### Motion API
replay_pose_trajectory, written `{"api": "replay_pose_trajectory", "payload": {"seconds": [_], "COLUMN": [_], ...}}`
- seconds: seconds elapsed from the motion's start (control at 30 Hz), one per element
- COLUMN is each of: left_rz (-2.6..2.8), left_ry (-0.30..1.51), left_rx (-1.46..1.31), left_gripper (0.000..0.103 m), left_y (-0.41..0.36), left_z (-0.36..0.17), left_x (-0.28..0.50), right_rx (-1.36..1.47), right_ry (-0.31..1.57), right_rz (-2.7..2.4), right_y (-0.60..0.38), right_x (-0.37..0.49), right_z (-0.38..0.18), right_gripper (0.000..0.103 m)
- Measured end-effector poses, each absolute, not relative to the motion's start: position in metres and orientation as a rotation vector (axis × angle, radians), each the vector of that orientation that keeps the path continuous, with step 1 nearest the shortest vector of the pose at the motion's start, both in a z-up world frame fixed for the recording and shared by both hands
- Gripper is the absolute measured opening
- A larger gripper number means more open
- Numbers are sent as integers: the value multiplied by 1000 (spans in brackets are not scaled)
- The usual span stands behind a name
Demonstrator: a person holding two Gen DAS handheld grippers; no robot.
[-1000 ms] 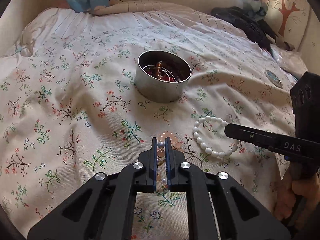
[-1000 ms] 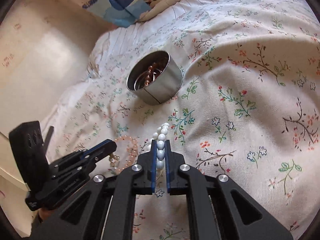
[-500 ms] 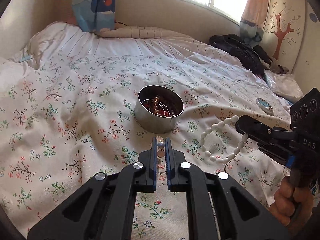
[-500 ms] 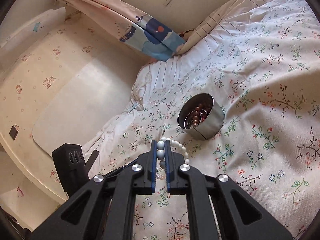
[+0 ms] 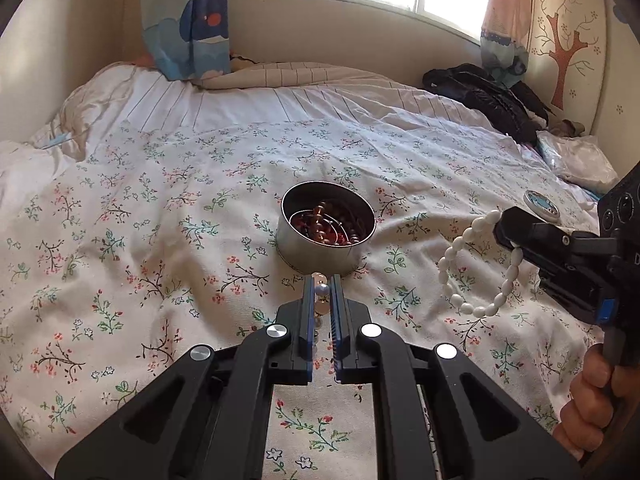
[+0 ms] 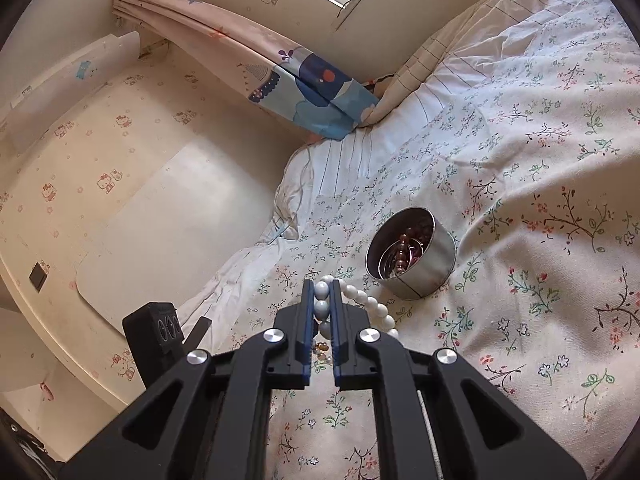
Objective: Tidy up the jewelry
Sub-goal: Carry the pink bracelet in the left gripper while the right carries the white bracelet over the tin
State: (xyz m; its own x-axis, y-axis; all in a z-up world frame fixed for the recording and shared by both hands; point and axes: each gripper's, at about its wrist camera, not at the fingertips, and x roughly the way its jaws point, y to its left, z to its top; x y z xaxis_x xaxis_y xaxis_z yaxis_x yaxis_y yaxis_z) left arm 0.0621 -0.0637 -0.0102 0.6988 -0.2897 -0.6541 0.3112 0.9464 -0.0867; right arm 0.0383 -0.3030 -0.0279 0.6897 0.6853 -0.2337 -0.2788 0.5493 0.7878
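Note:
A round metal tin (image 5: 328,228) (image 6: 412,258) stands on the flowered bedspread with dark red and amber beads and thin bangles inside. My left gripper (image 5: 322,286) is shut on a pale pink bead bracelet (image 5: 320,280), lifted just in front of the tin. My right gripper (image 6: 323,285), also seen from the left wrist at the right (image 5: 505,229), is shut on a white bead bracelet (image 5: 472,268) (image 6: 372,306) that hangs in a loop above the bed, right of the tin.
A small round lid (image 5: 542,202) lies on the bedspread at the far right. Dark clothing (image 5: 484,94) and a plastic bag (image 5: 576,156) sit at the far right corner. A curtain (image 5: 188,20) hangs by the wall. A hand (image 5: 592,396) grips the right handle.
Both grippers have risen off the bedspread and tilted up, each carrying its bracelet. The white bracelet now hangs in the air, and more of the room shows.

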Motion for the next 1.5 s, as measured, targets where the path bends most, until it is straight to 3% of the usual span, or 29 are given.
{"api": "replay_pose_trajectory", "payload": {"seconds": [1.5], "left_rz": [-304], "left_ry": [600], "left_rx": [71], "left_gripper": [7], "left_y": [-78], "left_z": [13], "left_x": [67], "right_rx": [811], "right_ry": [519], "right_rz": [648], "right_y": [-299], "right_x": [63], "right_z": [-21], "right_gripper": [9]}}
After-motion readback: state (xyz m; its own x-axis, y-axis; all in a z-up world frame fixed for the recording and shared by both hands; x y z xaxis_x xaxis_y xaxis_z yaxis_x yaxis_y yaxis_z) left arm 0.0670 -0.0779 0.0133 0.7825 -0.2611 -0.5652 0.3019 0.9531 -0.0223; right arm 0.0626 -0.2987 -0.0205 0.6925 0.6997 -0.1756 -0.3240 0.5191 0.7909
